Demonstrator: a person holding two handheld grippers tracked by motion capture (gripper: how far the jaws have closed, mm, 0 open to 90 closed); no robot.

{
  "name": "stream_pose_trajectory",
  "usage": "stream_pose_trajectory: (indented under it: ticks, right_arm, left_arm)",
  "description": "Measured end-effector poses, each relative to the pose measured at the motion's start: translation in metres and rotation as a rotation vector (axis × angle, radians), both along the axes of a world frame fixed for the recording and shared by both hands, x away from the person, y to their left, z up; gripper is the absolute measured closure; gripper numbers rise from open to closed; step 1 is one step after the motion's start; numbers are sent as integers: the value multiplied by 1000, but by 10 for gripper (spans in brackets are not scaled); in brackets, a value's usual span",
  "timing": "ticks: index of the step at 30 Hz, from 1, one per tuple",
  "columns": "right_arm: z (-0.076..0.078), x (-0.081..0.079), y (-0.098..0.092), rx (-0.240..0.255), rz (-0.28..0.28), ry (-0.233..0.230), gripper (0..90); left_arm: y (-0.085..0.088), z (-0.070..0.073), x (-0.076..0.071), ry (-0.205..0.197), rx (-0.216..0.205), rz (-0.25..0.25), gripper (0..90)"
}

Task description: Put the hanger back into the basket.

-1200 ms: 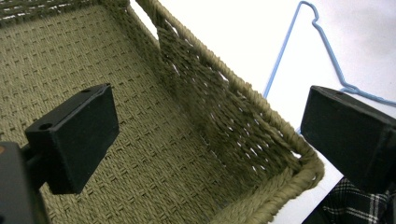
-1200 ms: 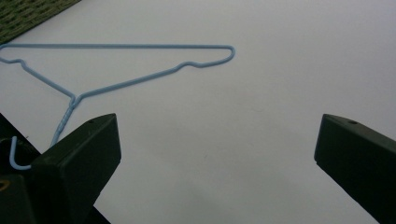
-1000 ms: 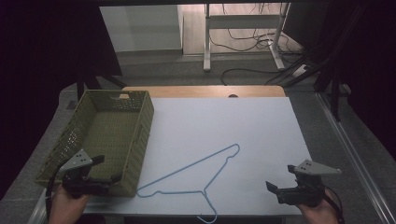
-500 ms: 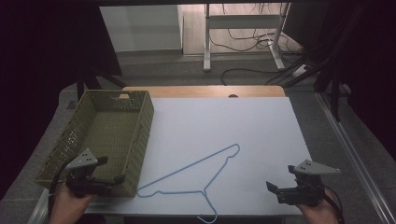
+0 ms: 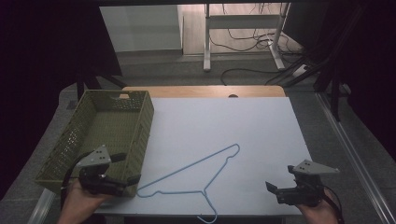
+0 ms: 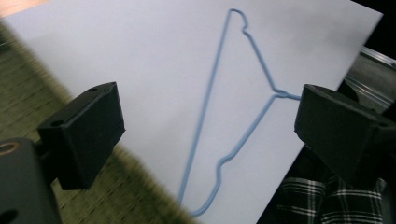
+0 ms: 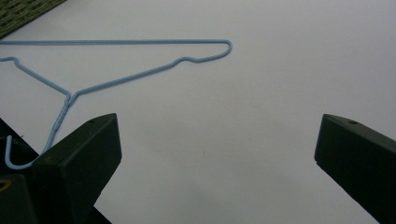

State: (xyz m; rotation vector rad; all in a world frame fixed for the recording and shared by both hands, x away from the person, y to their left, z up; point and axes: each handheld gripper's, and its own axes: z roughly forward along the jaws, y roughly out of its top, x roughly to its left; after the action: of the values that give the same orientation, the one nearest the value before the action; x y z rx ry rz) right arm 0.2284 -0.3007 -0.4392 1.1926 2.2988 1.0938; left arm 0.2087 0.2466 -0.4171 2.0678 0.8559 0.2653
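A light-blue wire hanger (image 5: 196, 173) lies flat on the white sheet (image 5: 219, 126), its hook past the near edge. My left gripper (image 5: 127, 168) is over the green basket's near right corner, jaws wide apart and pointing at the hanger's left end. Its jaws have just been closing a little, with nothing between them. In the left gripper view, the left gripper (image 6: 208, 109) frames the hanger (image 6: 259, 60) lying farther off. My right gripper (image 5: 276, 181) hovers open near the sheet's front right. In the right gripper view, the hanger (image 7: 116, 42) lies ahead and to the left of the right gripper (image 7: 217, 140).
The green woven basket (image 5: 140, 119) stands along the sheet's left side, seen also as a basket edge (image 6: 28, 88) and a basket corner (image 7: 21, 11). A wooden table edge (image 5: 201, 91) shows behind the sheet. Desk legs and cables (image 5: 243, 60) are on the floor beyond.
My left gripper has moved right and slightly up, from beside the basket's front wall to its near right corner. The right gripper and the hanger have stayed in place.
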Motion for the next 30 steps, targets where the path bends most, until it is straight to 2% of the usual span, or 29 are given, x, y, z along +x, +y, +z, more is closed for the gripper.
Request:
stream_pose_trajectory:
  ticks: [7, 9, 10, 11, 19, 23, 25, 27, 30]
  right_arm:
    - [0, 0, 0, -2, 1, -3, 2]
    - [0, 0, 1, -2, 4, -3, 2]
    - [0, 0, 1, -2, 4, -3, 2]
    - [0, 0, 2, -5, 6, -1, 3]
    - [-1, 0, 1, 3, 7, 4, 2]
    - [-2, 1, 2, 0, 12, 8, 3]
    - [-2, 1, 3, -4, 14, 9, 3]
    - [-3, 1, 3, -3, 18, 10, 2]
    - [-4, 1, 4, -6, 21, 15, 3]
  left_arm:
    - [-25, 1, 2, 2, 37, -85, 115]
    - [-35, 1, 3, 11, 35, -121, 120]
    - [-35, 1, 3, 11, 35, -121, 120]
    - [-43, 0, 6, 15, 35, -142, 120]
    - [-70, -7, 10, 35, 48, -216, 135]
    - [-85, -15, 11, 42, 54, -248, 147]
    - [-95, -23, 12, 49, 66, -268, 157]
    - [-98, -27, 13, 54, 62, -270, 165]
    - [-105, -36, 14, 59, 79, -277, 187]
